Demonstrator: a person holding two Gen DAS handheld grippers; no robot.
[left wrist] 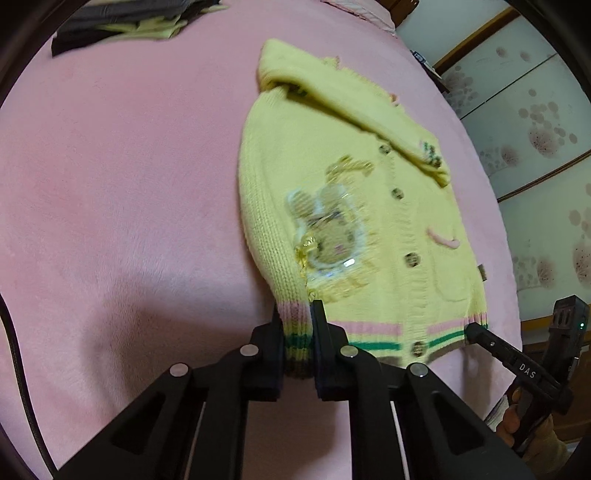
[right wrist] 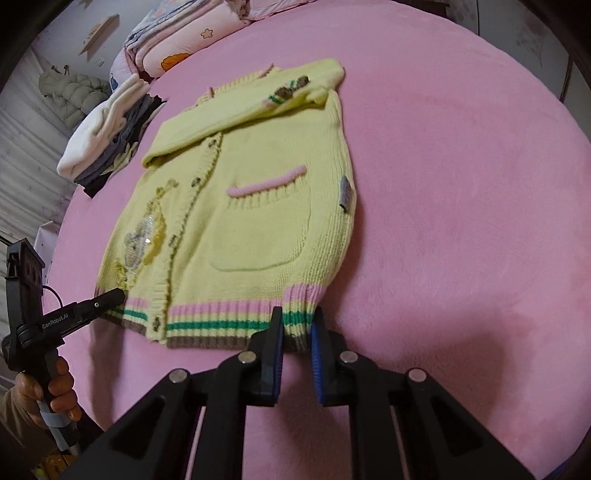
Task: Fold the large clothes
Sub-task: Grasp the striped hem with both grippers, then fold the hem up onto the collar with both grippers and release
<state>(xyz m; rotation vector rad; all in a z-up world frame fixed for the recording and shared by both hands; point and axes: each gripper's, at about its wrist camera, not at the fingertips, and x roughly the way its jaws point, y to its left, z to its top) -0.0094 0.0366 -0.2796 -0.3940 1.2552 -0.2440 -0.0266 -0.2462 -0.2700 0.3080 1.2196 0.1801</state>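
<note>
A yellow knit cardigan (left wrist: 332,177) (right wrist: 258,177) with a bunny patch, buttons, a pocket and a striped hem lies flat on the pink bed cover, both sleeves folded across its chest. My left gripper (left wrist: 298,314) is shut on the hem's left corner; it also shows from the side in the right wrist view (right wrist: 110,295). My right gripper (right wrist: 298,321) is shut on the hem's right corner; its finger also shows at the hem in the left wrist view (left wrist: 474,330).
The pink plush cover (left wrist: 122,192) (right wrist: 461,184) spreads around the cardigan. A stack of folded clothes (right wrist: 110,136) (left wrist: 122,26) lies beyond the cardigan's left side. Pillows and bedding (right wrist: 173,37) sit at the far edge. Sliding panels (left wrist: 535,129) stand to the right.
</note>
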